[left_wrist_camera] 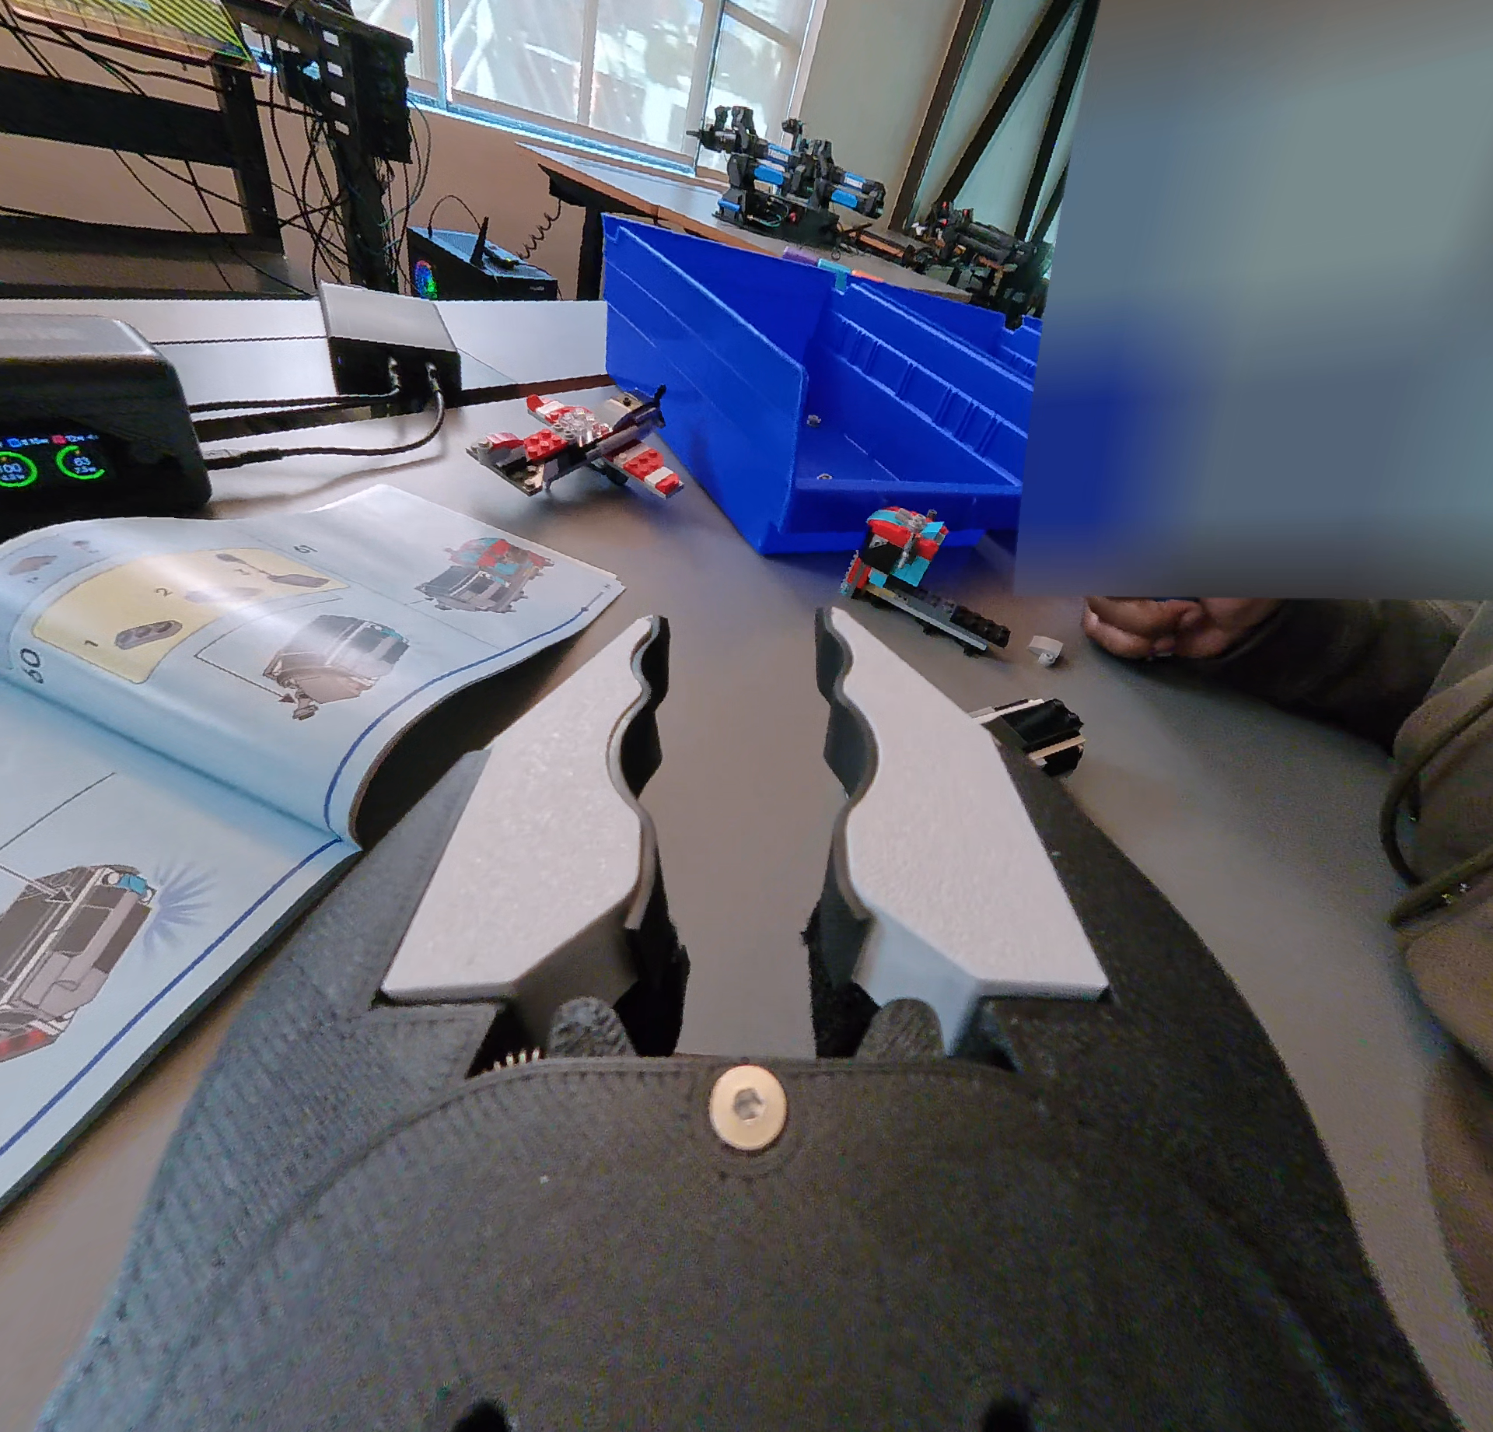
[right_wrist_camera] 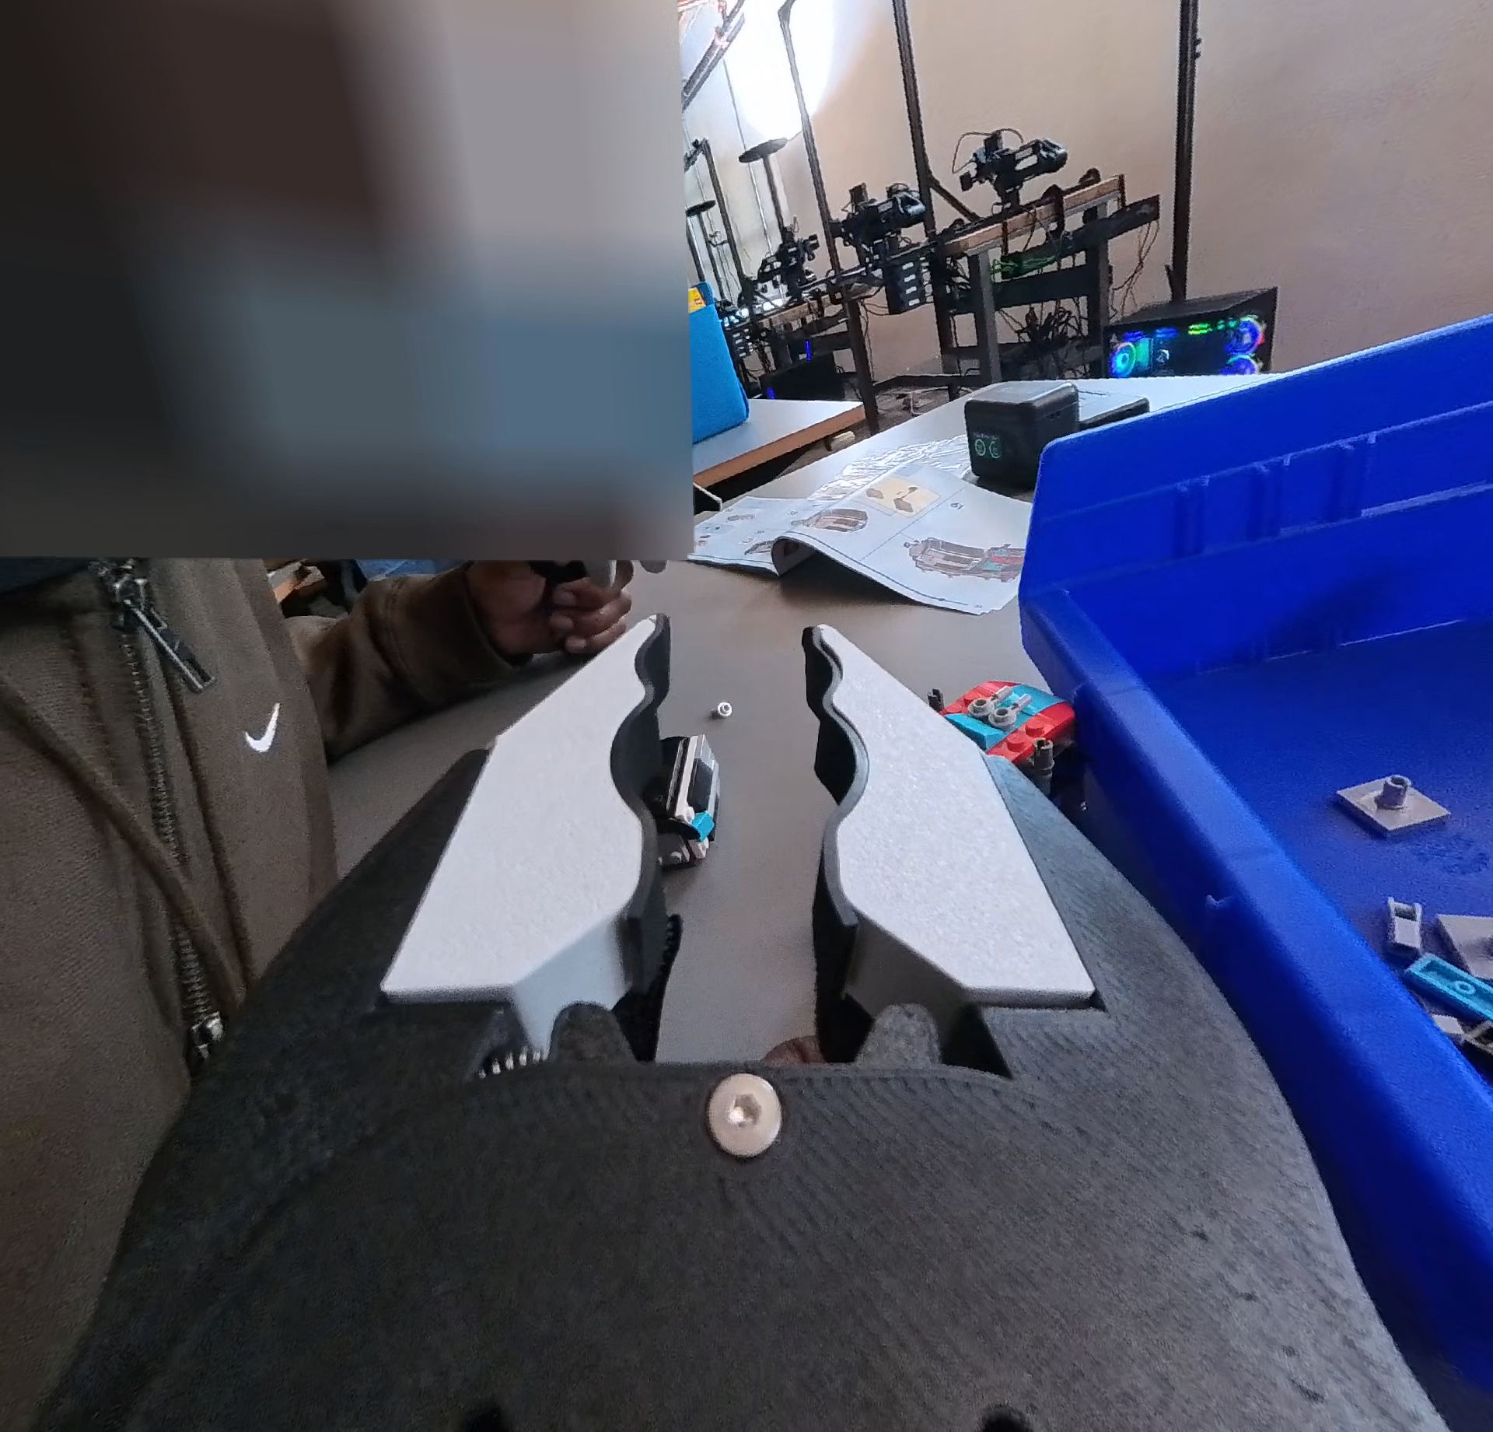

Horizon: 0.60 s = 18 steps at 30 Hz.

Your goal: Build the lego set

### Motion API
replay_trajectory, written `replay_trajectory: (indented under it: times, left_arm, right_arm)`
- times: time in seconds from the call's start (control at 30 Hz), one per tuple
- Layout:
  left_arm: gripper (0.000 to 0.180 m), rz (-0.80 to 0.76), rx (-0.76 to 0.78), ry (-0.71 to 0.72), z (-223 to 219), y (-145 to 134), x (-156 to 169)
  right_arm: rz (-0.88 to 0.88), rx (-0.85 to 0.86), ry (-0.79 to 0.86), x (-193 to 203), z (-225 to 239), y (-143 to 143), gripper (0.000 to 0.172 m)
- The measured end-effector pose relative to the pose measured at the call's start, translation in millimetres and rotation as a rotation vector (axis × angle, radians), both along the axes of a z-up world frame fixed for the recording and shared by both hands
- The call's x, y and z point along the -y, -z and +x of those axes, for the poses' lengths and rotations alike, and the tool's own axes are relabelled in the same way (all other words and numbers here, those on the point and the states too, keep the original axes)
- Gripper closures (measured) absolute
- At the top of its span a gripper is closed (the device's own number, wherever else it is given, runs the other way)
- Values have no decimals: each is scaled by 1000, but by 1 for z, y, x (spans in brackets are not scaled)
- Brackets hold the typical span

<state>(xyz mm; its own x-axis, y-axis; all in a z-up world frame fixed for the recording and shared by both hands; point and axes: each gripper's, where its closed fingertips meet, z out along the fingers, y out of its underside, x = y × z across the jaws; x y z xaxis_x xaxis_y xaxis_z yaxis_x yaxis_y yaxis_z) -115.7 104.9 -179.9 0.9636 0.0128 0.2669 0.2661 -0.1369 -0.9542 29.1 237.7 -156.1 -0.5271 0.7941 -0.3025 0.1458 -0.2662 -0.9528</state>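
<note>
On the left of the grey table (left_wrist_camera: pixel 727 553) an open instruction booklet (left_wrist_camera: pixel 267 650) lies with its right page curled up off the surface, just beside the left gripper (left_wrist_camera: pixel 742 625), whose jaws stand apart with only bare table between them, gripping nothing. A sideways drift of that gripper could catch the raised page edge and drag or crease the booklet. Farther off, a red and white brick plane (left_wrist_camera: pixel 582 448) sits against the near left corner of the blue bin (left_wrist_camera: pixel 727 359), with charger cables (left_wrist_camera: pixel 323 423) trailing to its left; a long reach that way could snag a cable or knock the plane apart. To the right, a red and teal brick model (left_wrist_camera: pixel 905 553) on a black base stands in front of the bin, a tiny grey piece (left_wrist_camera: pixel 1045 650) lies loose beside it, and a small black and white block (left_wrist_camera: pixel 1042 726) lies near the left gripper's right finger. The right gripper (right_wrist_camera: pixel 735 633) is likewise parted and empty; the black and white block (right_wrist_camera: pixel 691 795) lies just beside its left finger, though whether they touch cannot be told, and the tiny grey piece (right_wrist_camera: pixel 721 709) lies between the fingers farther out. A careless closing or sweep would likely flick the tiny piece off the table or push the block aside. At the far right, loose parts (right_wrist_camera: pixel 1446 949) sit in the bin (right_wrist_camera: pixel 1212 569), whose wall the gripper could bump.
</note>
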Motion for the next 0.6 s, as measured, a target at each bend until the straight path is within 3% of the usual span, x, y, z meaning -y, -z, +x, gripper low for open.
replay_trajectory:
  times: [0.6]
  left_arm:
    - [144,2,1,-8,-1,0,1]
  right_arm:
    - [-4,15,5,-1,-2,2,138]
